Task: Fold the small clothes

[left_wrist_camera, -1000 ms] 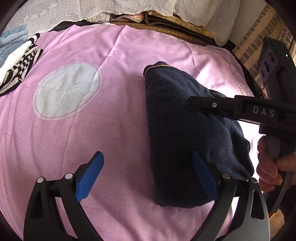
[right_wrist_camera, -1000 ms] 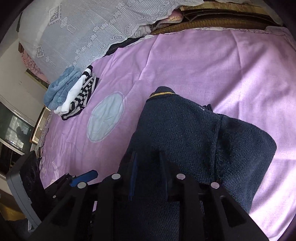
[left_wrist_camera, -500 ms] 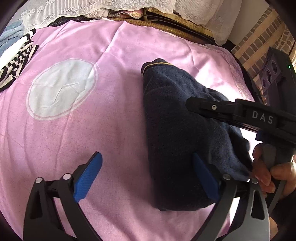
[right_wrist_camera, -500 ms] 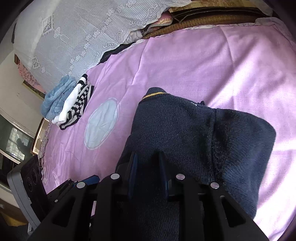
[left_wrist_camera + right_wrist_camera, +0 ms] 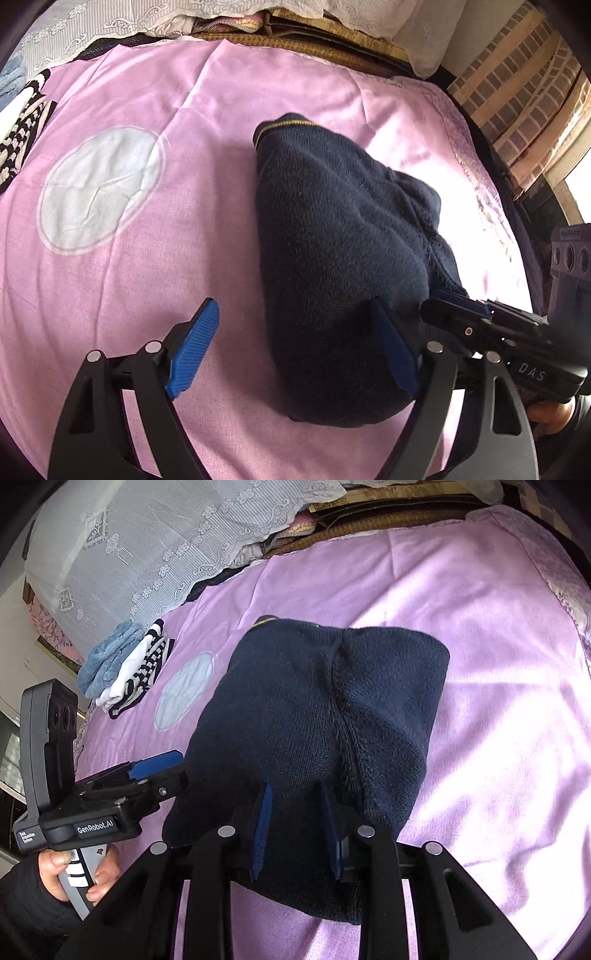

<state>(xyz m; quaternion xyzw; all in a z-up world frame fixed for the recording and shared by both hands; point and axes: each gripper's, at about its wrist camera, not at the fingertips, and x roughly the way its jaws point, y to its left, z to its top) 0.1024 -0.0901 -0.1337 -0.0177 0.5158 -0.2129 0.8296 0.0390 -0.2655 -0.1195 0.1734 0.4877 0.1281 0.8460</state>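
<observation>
A folded navy knitted garment [image 5: 332, 240] [image 5: 295, 701] lies on the pink sheet [image 5: 147, 277], its gold-trimmed edge at the far end. My left gripper [image 5: 295, 349] stands wide open over the garment's near left edge. One of its pads hangs above the sheet and the other above the knit. In the right wrist view the left gripper [image 5: 177, 768] reaches in from the left. My right gripper [image 5: 295, 788] hovers over the garment's near end with a narrow gap between the jaws. Both blue pad faces are bare, with the knit beneath them. The right gripper [image 5: 434, 308] shows at the garment's near right edge.
A striped black-and-white garment [image 5: 144, 664] and a blue fleece one [image 5: 107, 657] lie folded at the sheet's far left. Lace-covered bedding [image 5: 147, 554] borders the far side and a brick wall [image 5: 517, 110] the right. A pale circle [image 5: 99, 192] is printed on the sheet.
My right gripper has drawn back from across the garment's middle to its near right edge, while the garment stayed put. The left gripper's jaws have narrowed slightly.
</observation>
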